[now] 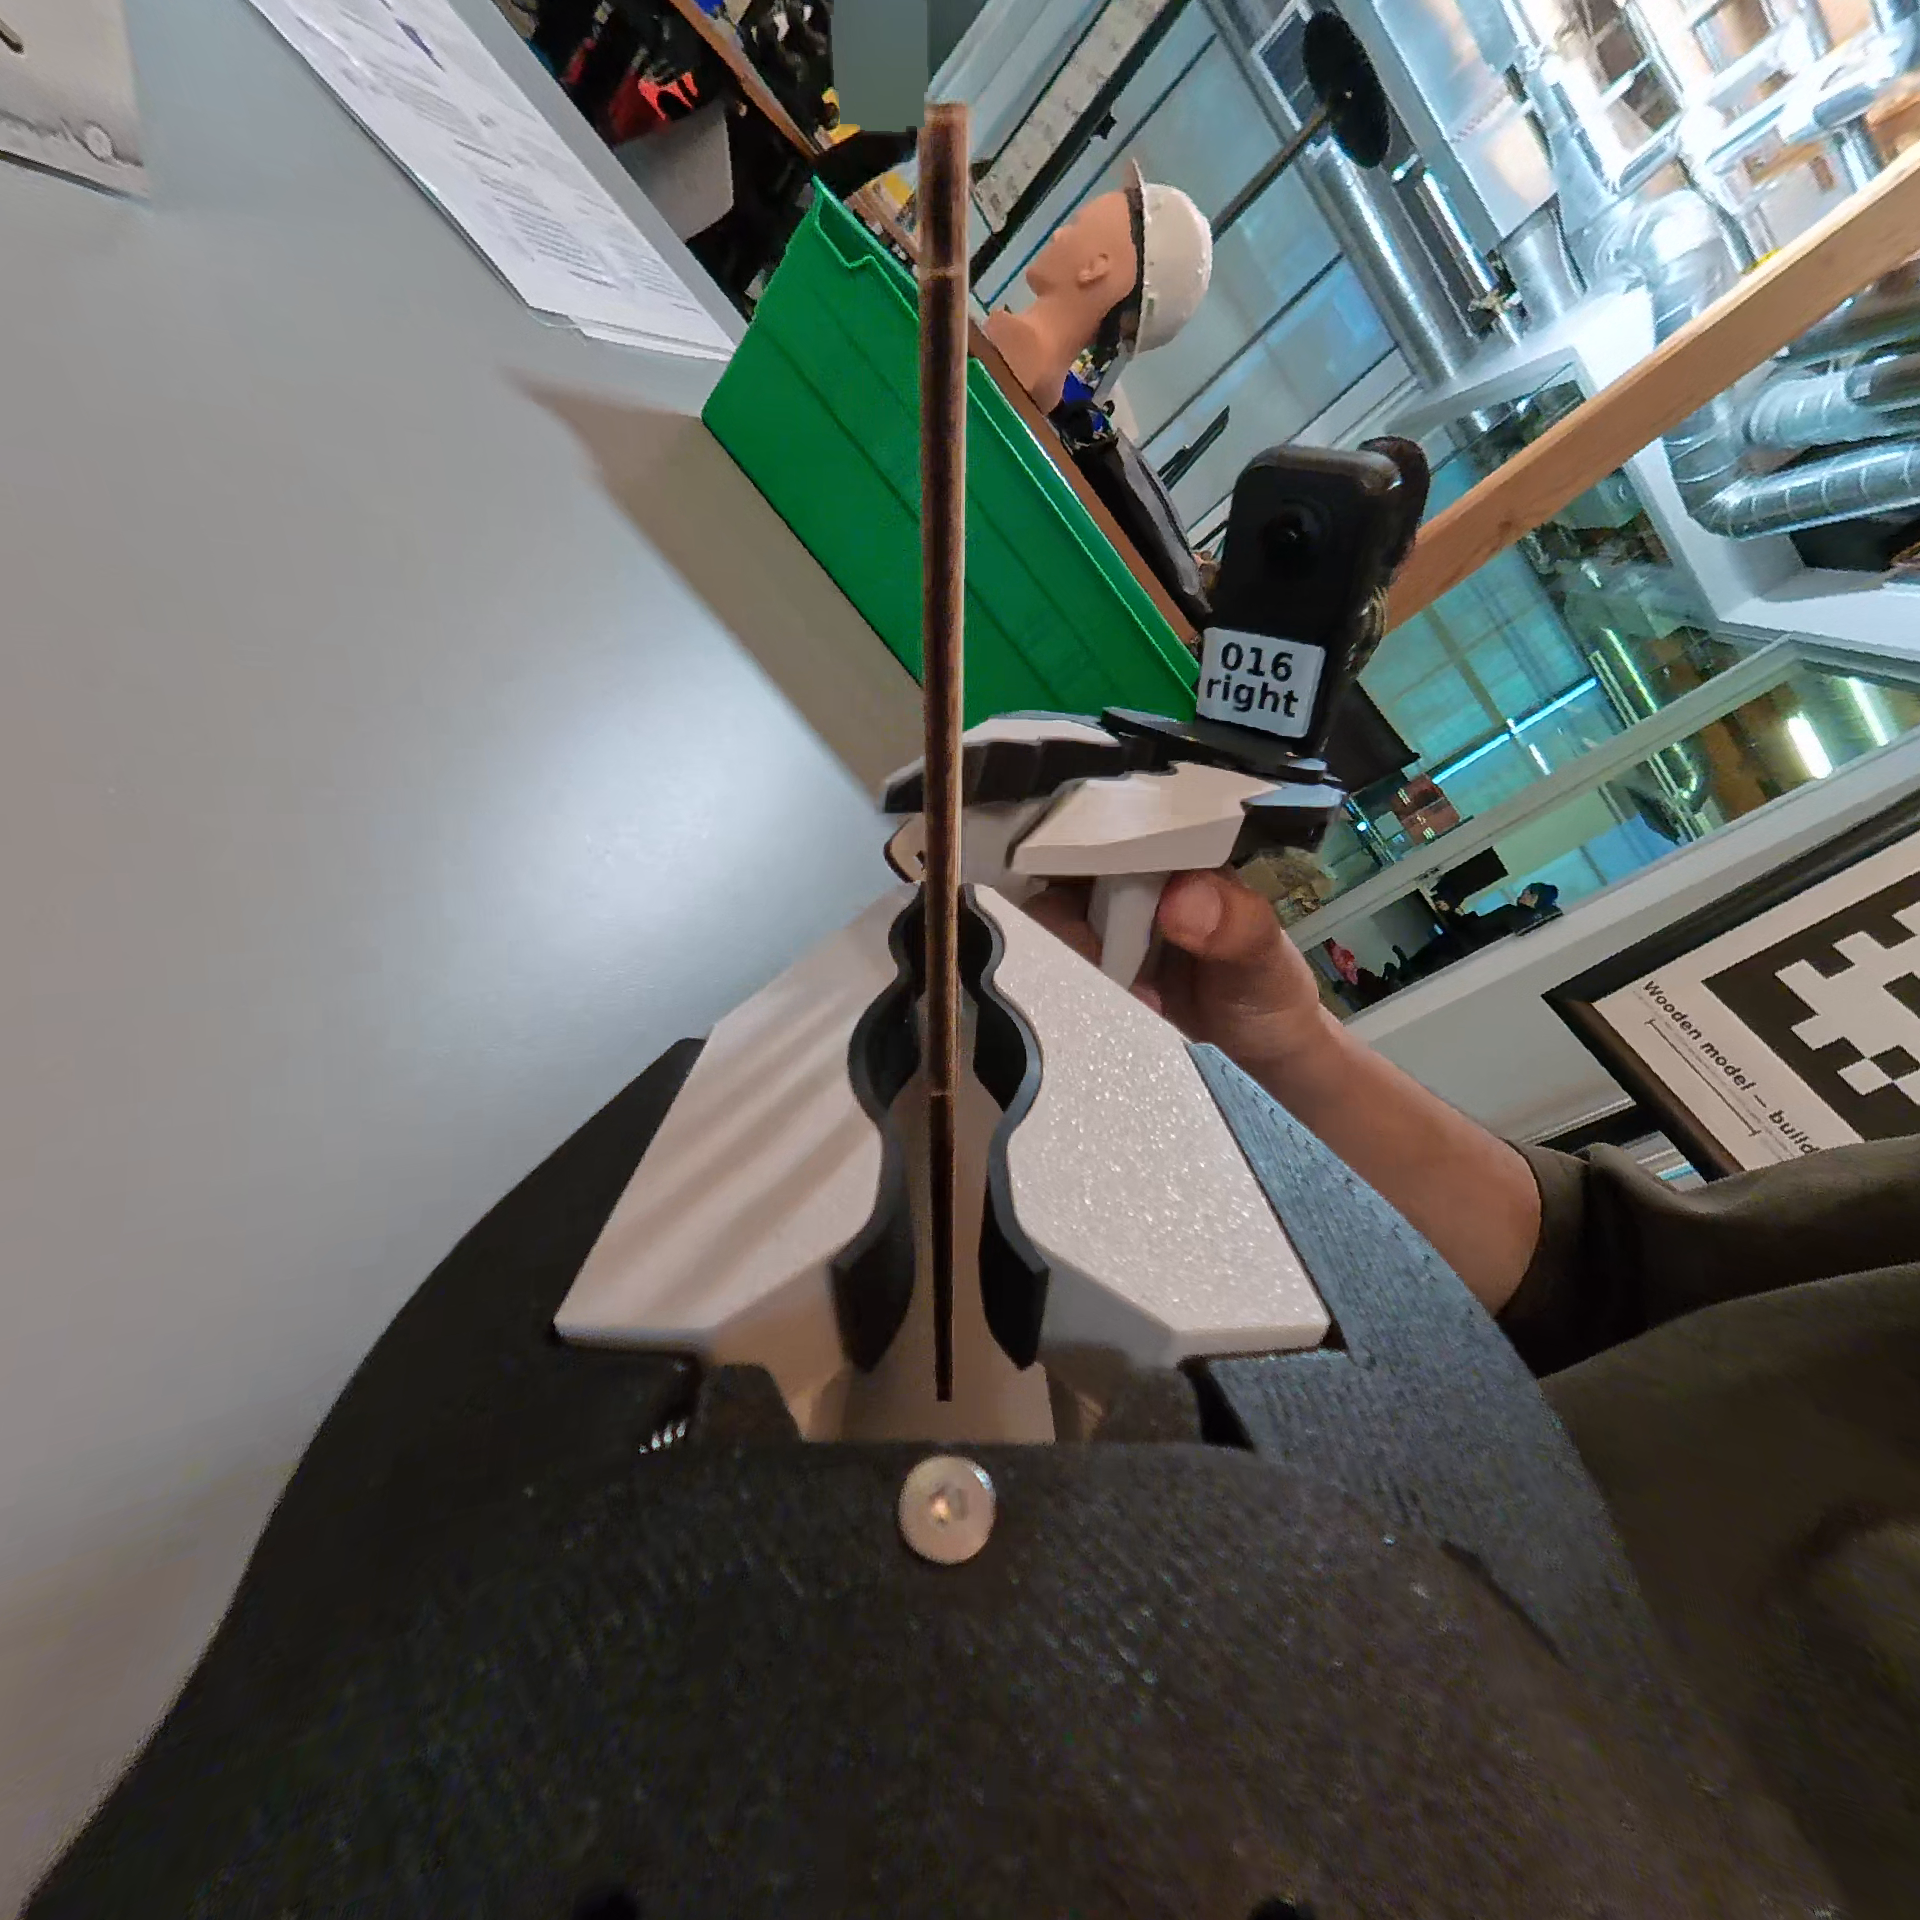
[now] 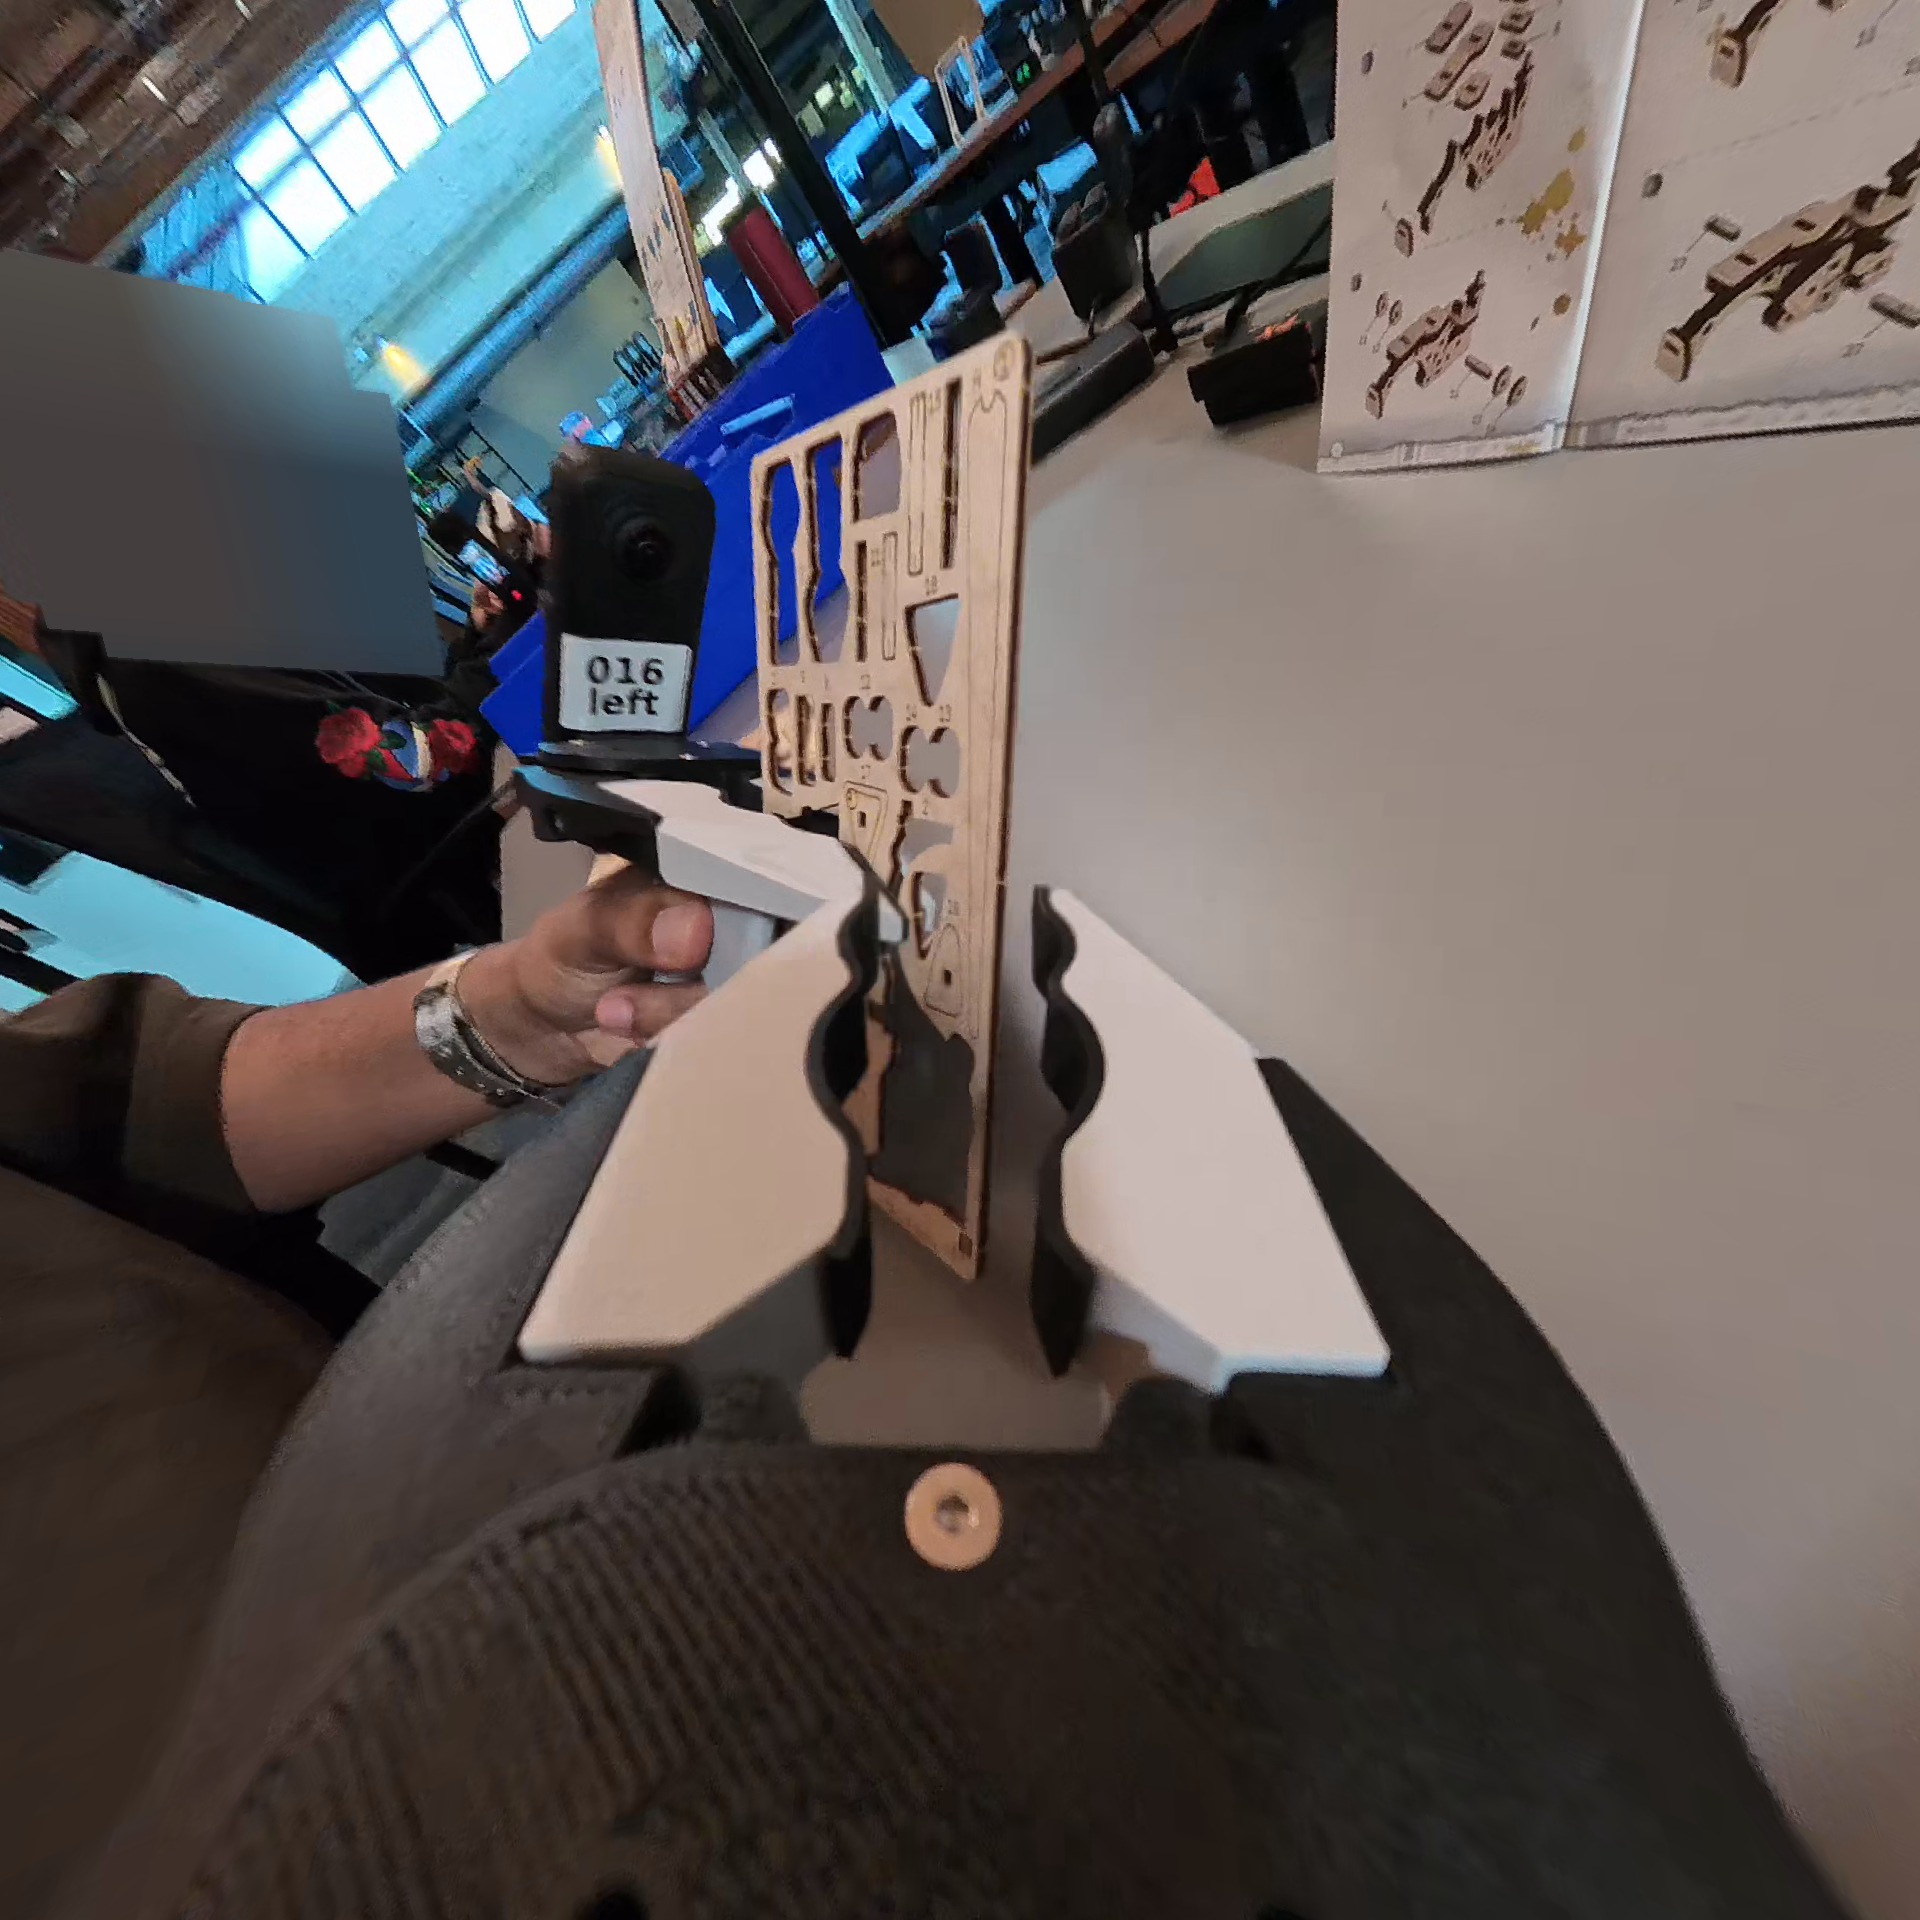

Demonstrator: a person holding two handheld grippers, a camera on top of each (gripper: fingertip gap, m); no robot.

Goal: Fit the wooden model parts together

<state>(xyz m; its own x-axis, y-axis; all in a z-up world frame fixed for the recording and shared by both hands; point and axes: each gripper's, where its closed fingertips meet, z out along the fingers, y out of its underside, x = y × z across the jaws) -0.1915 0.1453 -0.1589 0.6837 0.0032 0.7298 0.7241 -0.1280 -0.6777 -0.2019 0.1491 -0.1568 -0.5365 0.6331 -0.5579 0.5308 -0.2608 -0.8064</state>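
A thin laser-cut wooden parts sheet (image 2: 904, 623) with several cut-out holes stands upright above the grey table (image 2: 1455, 831). In the left wrist view the sheet (image 1: 943, 520) shows edge-on. My left gripper (image 1: 943, 914) is shut on the sheet's lower part; it also shows in the right wrist view (image 2: 878, 904), held by a hand. My right gripper (image 2: 951, 909) is open, its jaws either side of the sheet's lower edge without clamping it. In the left wrist view the right gripper (image 1: 940, 831) straddles the sheet just beyond my left fingertips.
A green bin (image 1: 883, 468) and a mannequin head with a white hard hat (image 1: 1122, 270) stand behind. Printed assembly instruction sheets (image 2: 1621, 208) stand at the table's far right. A blue bin (image 2: 769, 468) sits at the back. A framed marker sign (image 1: 1766, 1039) stands to the right. Only a small space, under 4 cm, lies between the two pairs of fingers.
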